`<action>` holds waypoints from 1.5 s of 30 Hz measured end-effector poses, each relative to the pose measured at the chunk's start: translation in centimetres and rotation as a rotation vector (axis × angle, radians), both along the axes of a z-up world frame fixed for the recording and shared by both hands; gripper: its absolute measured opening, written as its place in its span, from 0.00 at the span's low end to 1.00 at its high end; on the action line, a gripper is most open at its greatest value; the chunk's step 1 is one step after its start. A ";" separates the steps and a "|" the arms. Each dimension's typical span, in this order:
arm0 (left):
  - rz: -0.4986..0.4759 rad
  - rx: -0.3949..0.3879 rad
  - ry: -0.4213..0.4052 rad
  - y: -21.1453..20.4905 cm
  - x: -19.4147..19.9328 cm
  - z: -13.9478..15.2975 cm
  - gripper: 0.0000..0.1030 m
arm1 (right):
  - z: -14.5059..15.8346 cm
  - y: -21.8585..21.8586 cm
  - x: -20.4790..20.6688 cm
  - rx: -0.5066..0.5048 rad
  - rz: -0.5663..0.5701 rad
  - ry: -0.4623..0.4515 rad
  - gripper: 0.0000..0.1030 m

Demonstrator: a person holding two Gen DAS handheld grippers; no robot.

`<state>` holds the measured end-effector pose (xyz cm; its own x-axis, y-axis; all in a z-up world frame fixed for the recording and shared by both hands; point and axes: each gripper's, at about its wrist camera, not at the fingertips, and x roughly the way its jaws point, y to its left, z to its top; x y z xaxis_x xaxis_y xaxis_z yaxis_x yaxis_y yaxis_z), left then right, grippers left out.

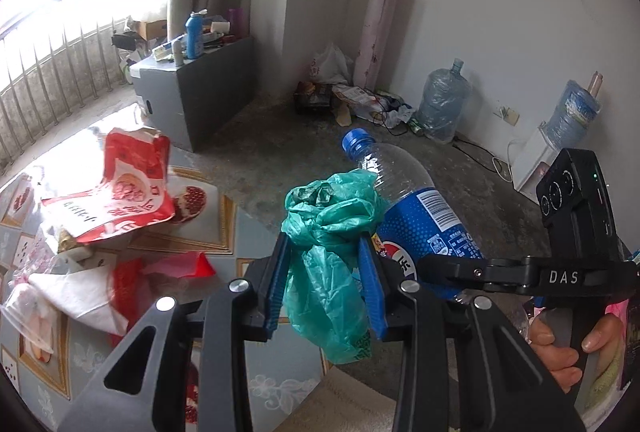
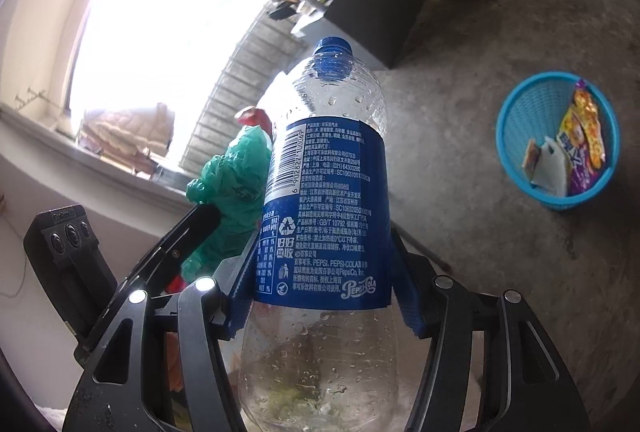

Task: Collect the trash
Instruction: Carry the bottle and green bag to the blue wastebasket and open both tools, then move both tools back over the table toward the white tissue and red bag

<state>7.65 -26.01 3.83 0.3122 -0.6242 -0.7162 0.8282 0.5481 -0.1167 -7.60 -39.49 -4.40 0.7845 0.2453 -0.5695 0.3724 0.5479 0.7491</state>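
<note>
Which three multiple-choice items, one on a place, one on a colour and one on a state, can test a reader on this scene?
1. Where does the round blue plastic basket stand?
A. on the concrete floor
B. on the patterned table
C. on the windowsill

2. What colour is the crumpled plastic bag in the left tongs?
A. red
B. green
C. white

3. What state is the clear plastic cola bottle in the right tongs in?
A. full
B. uncapped
C. nearly empty, capped

Answers: 1 A, bare floor surrounds it. 2 B, green film bulges between the pads. 3 C, only droplets inside, blue cap on.
</note>
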 end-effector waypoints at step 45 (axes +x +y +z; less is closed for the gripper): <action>0.078 0.078 -0.070 -1.4 3.0 -0.1 0.61 | -2.5 -5.1 1.2 -0.341 -0.218 0.206 0.77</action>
<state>10.64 -27.46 3.72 0.4088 -0.5392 -0.7363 0.7873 0.6164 -0.0143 -6.35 -44.57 -6.86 0.6592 -0.1419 -0.7385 0.6286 0.6430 0.4376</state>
